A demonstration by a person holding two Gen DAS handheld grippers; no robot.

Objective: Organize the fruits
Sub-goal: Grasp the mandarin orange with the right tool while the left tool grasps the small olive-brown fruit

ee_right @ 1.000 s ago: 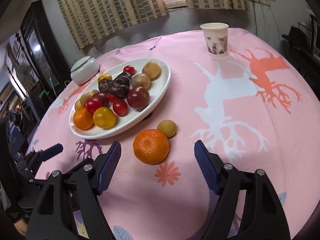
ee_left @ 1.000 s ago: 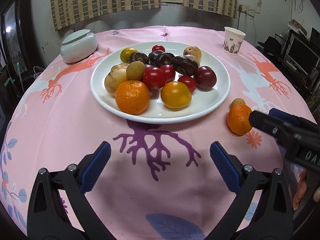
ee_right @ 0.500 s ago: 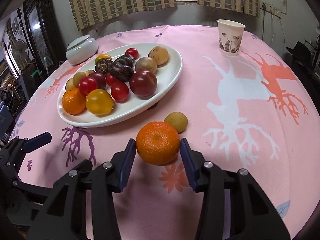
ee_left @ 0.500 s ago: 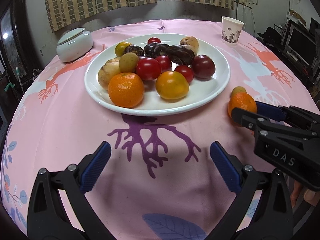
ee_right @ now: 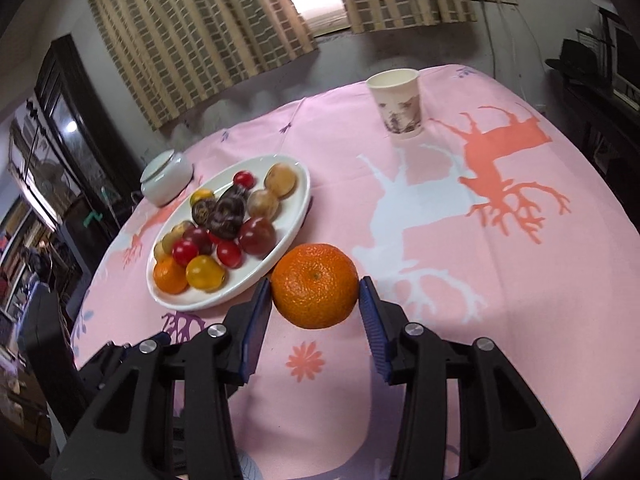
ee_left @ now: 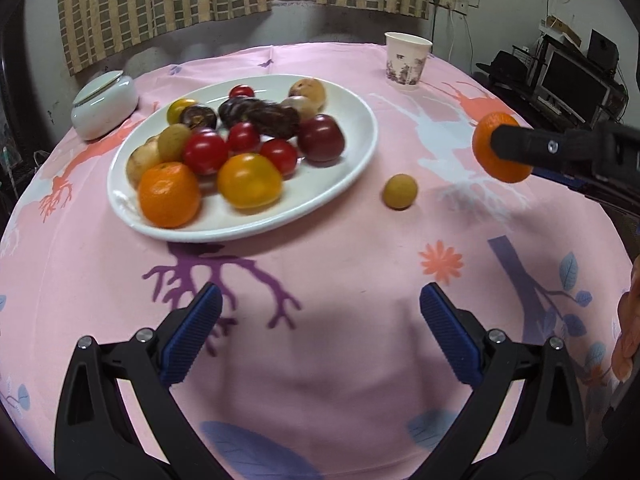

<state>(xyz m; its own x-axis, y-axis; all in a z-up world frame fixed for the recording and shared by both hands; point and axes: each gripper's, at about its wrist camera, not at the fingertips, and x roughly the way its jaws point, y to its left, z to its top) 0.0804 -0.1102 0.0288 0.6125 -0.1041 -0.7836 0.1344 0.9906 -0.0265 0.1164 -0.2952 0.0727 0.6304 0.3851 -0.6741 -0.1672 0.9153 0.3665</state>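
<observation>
The right tongs [ee_right: 316,304] hold an orange mandarin [ee_right: 315,285] between their two blue pads, one pad pressing on each side of the fruit. The jaws have just been closing, and the mandarin is now clamped between them. In the left wrist view the same fruit hangs in the air above the pink tablecloth [ee_left: 340,248], clear of the table, at the right side of the picture.

The left tongs [ee_left: 320,336] stand wide apart, and nothing is between their pads. They hang over the near part of the table, in front of the white plate [ee_left: 360,148].

The plate lies on the left half of the table and carries many fruits: a second mandarin [ee_left: 169,194] at its near edge, a yellow tomato [ee_left: 249,179] just beside it, several red tomatoes [ee_left: 205,152], a dark red plum [ee_left: 321,137], some dark wrinkled fruits [ee_left: 260,114] and a few pale brown round ones at the far edge.

One small yellow-green fruit [ee_left: 400,191] lies alone on the cloth, just beside the right rim of the plate, not touching it.

A paper cup [ee_left: 407,59] stands upright at the far right of the table. A white lidded jar [ee_left: 105,105] stands at the far left, near the plate.
</observation>
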